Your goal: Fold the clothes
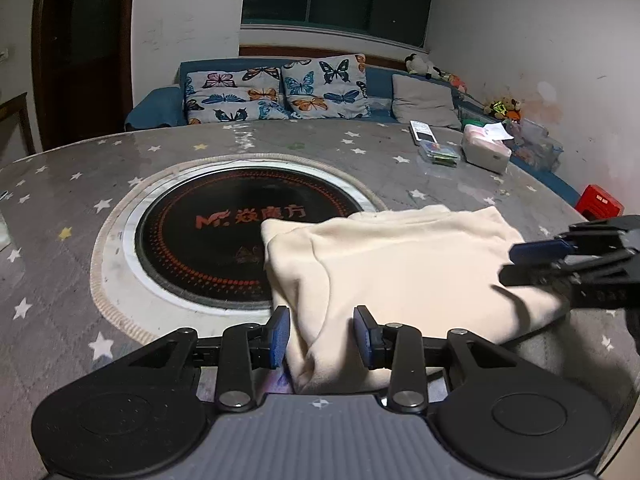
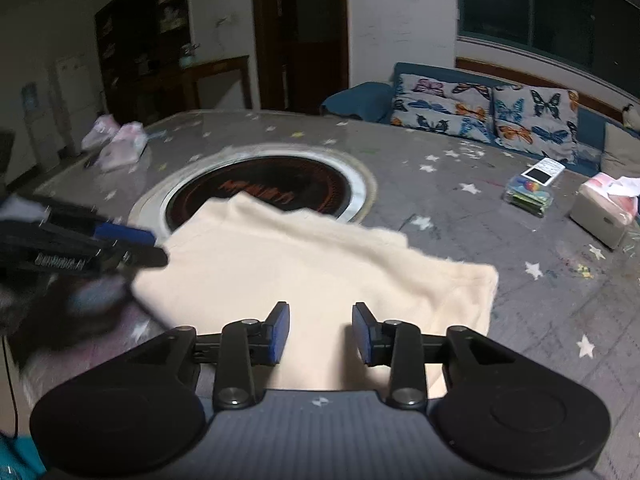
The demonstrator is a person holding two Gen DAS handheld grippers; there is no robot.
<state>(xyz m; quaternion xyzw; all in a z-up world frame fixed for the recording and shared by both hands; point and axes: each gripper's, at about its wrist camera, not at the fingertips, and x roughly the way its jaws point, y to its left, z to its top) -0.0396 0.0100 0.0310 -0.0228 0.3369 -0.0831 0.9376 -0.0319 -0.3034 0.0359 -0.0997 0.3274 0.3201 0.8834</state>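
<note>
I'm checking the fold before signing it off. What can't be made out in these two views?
- Near edge of the cream garment: left wrist view, hidden behind the left gripper.
- Left gripper in the right wrist view: motion-blurred, cut by the frame edge.
- Print on the white card: right wrist view, too small.
- Cooktop logo: partly covered by the garment.

Two close, downward views; shared table (image 1: 240, 148)

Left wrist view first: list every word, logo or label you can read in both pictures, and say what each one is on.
"M" logo followed by three Chinese characters, orange, roughly "焱魔方": on the round black cooktop set into the table.
The same print in the right wrist view: blurred, unreadable.
White card by the clear box: print too small.
Slip on the tissue box: unreadable.
</note>
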